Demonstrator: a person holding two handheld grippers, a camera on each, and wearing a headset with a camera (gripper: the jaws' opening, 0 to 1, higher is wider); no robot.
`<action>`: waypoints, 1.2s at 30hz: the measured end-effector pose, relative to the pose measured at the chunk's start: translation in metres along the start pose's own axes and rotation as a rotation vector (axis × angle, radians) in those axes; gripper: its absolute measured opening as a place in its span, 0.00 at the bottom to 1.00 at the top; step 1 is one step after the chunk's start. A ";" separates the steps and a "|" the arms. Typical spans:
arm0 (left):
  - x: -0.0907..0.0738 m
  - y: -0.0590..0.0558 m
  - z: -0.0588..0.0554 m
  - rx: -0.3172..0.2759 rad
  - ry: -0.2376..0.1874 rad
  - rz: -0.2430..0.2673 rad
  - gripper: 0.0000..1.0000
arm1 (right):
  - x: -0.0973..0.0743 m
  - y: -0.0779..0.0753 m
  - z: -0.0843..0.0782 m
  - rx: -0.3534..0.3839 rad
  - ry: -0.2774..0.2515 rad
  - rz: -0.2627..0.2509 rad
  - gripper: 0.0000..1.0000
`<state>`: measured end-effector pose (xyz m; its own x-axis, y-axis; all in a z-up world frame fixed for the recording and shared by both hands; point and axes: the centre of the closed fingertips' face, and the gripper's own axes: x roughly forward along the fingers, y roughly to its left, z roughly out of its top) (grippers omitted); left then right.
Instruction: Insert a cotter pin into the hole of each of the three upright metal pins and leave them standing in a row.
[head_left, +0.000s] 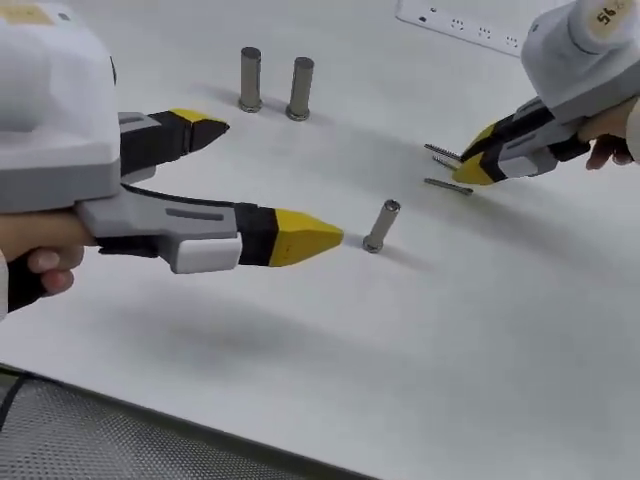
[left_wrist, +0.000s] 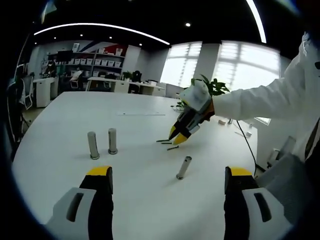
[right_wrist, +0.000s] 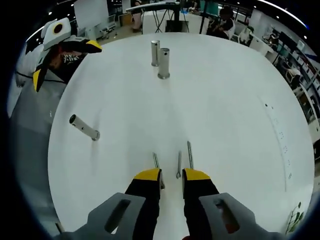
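Observation:
Two upright metal pins (head_left: 250, 80) (head_left: 300, 88) stand side by side at the back of the white table. A third metal pin (head_left: 381, 226) stands apart nearer the middle, on its flanged base. My left gripper (head_left: 270, 183) is wide open and holds nothing, its lower tip just left of that third pin (left_wrist: 183, 167). Three thin cotter pins (right_wrist: 156, 160) (right_wrist: 178, 165) (right_wrist: 190, 154) lie flat on the table. My right gripper (right_wrist: 172, 175) is low over them, jaws a narrow gap apart, with the middle cotter pin's end lying between the tips.
A white power strip (head_left: 460, 25) lies at the table's far right edge. The table's near edge (head_left: 200, 435) runs along the bottom, with a dark mesh surface below it. An office with desks, shelves and windows surrounds the table (left_wrist: 150, 200).

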<state>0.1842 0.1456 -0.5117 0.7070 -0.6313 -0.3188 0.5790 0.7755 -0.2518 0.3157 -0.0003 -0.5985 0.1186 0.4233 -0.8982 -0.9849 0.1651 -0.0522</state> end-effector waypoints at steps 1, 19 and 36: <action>0.000 0.000 0.001 -0.002 -0.003 -0.002 0.92 | 0.001 0.000 0.000 0.001 0.006 0.001 0.11; 0.000 -0.002 -0.002 -0.026 -0.008 -0.016 0.91 | 0.006 0.006 -0.002 -0.021 0.091 0.026 0.08; 0.004 -0.012 -0.005 -0.019 -0.002 -0.062 0.85 | 0.012 0.002 -0.004 -0.066 0.200 0.029 0.04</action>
<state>0.1784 0.1340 -0.5141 0.6712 -0.6779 -0.2999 0.6137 0.7351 -0.2882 0.3144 0.0018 -0.6109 0.0690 0.2405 -0.9682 -0.9945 0.0937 -0.0476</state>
